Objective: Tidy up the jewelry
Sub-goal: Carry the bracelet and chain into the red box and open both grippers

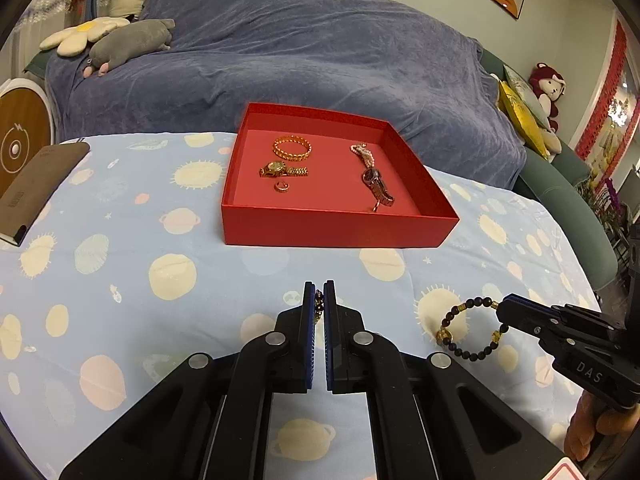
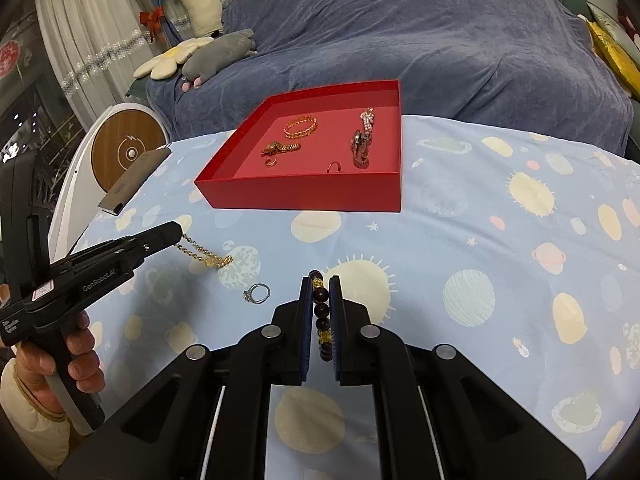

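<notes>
Jewelry is catalogued relative to the red tray (image 1: 340,226), which is set on the planet-print cloth (image 1: 120,280). Inside the tray: a gold bangle (image 1: 292,149) toward the far wall; a gold watch (image 1: 282,169) just nearer than the bangle; a small gold ring (image 1: 281,186) nearer again; a pearl strand (image 1: 362,154) and a dark watch (image 1: 376,186) along the right-hand side; a second ring (image 2: 333,167) close to the near wall. Outside the tray, on the near side: a gold chain (image 2: 204,254) is clamped at one end in the closed left gripper (image 1: 319,296), the rest trailing to the cloth; a dark bead bracelet (image 1: 472,328) with gold beads is pinched in the closed right gripper (image 2: 321,286) and held as a loop; a silver ring (image 2: 257,293) is lying loose on the cloth between the two grippers. To the tray's left, a brown notebook (image 1: 36,188) is laid at the cloth's edge.
</notes>
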Available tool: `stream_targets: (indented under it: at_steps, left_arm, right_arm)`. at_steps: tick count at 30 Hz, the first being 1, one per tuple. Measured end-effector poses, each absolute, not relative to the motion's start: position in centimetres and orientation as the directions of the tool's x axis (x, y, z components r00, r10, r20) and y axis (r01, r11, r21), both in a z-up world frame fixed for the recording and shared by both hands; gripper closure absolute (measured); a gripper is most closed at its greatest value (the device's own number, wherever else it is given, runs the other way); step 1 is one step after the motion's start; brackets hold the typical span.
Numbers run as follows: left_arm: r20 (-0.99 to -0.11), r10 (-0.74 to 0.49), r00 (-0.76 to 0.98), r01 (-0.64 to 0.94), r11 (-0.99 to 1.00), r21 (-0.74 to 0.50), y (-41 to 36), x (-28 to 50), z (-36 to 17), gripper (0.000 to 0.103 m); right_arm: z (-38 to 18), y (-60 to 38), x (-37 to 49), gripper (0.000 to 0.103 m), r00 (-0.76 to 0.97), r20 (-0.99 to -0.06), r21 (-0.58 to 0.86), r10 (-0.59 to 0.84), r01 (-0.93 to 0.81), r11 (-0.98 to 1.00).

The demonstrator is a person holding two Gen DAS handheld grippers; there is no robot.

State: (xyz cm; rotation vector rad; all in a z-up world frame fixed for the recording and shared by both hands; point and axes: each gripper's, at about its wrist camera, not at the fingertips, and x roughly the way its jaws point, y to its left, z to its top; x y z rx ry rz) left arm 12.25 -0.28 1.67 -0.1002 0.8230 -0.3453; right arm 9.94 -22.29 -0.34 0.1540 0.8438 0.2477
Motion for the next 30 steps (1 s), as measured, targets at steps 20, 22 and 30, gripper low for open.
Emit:
stream_targets:
  at_steps: [20, 22, 30]
  left_arm:
    - [-0.579, -0.355, 0.734, 0.31, 0.934, -0.179, -1.3, 19.4, 12.4, 0.101]
    - [-0.584, -0.362, 0.727, 0.306, 0.931, -0.196, -1.5, 21.1, 12.1, 0.101]
    - [-0.645, -0.351, 0.679, 0.27, 0.936, -0.224, -2.3, 26.5, 8.2, 0.101]
  right_arm:
    - [7.6, -21.0, 19.6, 0.096, 0.718, -0.622, 0.254, 0.312, -0.192, 0.948]
    - [7.4, -20.5, 21.5, 0.096, 0.711, -0.627, 0.264, 0.318, -0.191, 0.946]
    - [4.0, -18.6, 27.0, 0.096, 0.673, -0.669, 0.273, 0.317, -0.175, 0.946]
